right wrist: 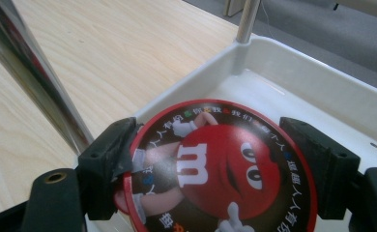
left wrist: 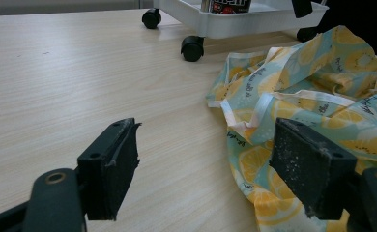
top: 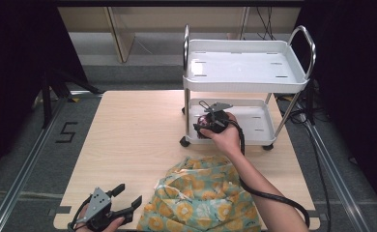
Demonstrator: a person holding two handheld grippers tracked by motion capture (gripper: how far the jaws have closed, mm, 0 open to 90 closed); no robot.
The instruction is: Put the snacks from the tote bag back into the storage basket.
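High view: pale wood table (top: 128, 145), white trolley (top: 244, 72), grey floor.

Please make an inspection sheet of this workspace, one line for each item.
Surface: light wooden table, bare at its left half.
Job's things: round red-lidded candy tin between the right gripper's jaws, over the lower tray of the white two-shelf trolley; top shelf bare.
Clutter: lemon-print cloth bag, crumpled at the near edge.
Grippers: right gripper shut on the tin; left gripper open, beside the bag, holding nothing.
Cables: black cable trailing along the right forearm.
Surroundings: grey floor with a marked 5; cables behind the trolley.
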